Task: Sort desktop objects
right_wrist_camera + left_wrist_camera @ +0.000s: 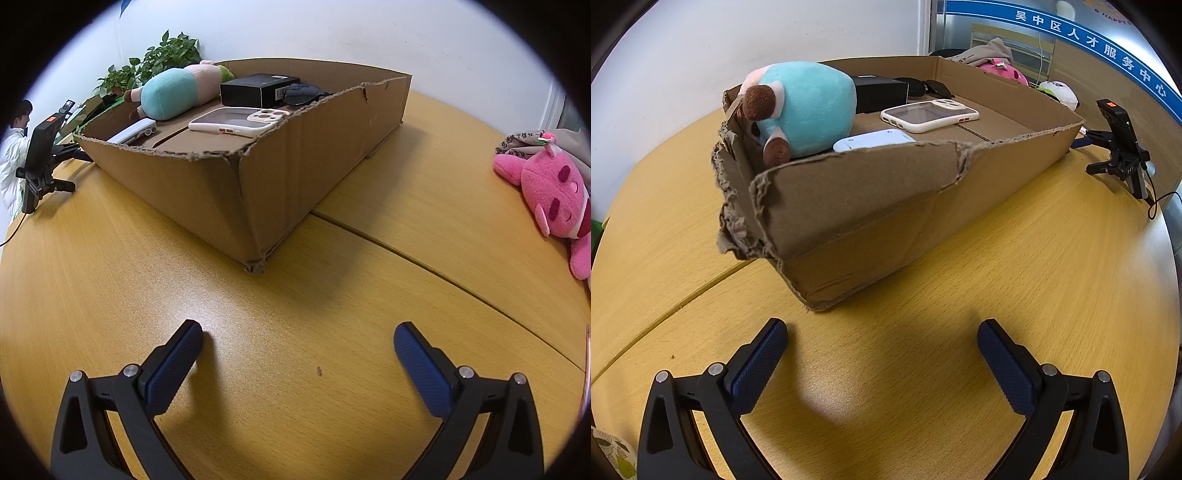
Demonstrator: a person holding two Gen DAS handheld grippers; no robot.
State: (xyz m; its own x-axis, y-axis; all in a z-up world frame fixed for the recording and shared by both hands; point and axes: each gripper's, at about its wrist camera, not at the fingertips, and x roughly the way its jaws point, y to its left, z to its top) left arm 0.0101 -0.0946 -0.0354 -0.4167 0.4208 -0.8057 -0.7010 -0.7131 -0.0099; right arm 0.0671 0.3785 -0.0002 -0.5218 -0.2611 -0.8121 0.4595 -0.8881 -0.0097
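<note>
Bright, even light, soft shadows, sharp focus, strong fisheye warping at edges.

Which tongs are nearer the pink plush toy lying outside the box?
Probably the right tongs: the pink plush toy lies just off to their right on the table. From the left tongs it sits far behind the cardboard box.

Blue wall banner (1108, 48): "吴中区人才服务中心". Grey cloth (532, 142): Chinese print, perhaps "信任", blurred.

One cardboard box (258, 177) holds one teal plush toy (166, 94), one phone case (236, 123), one black box (255, 90) and one white gadget (135, 132); one pink plush toy (550, 192) lies outside.
</note>
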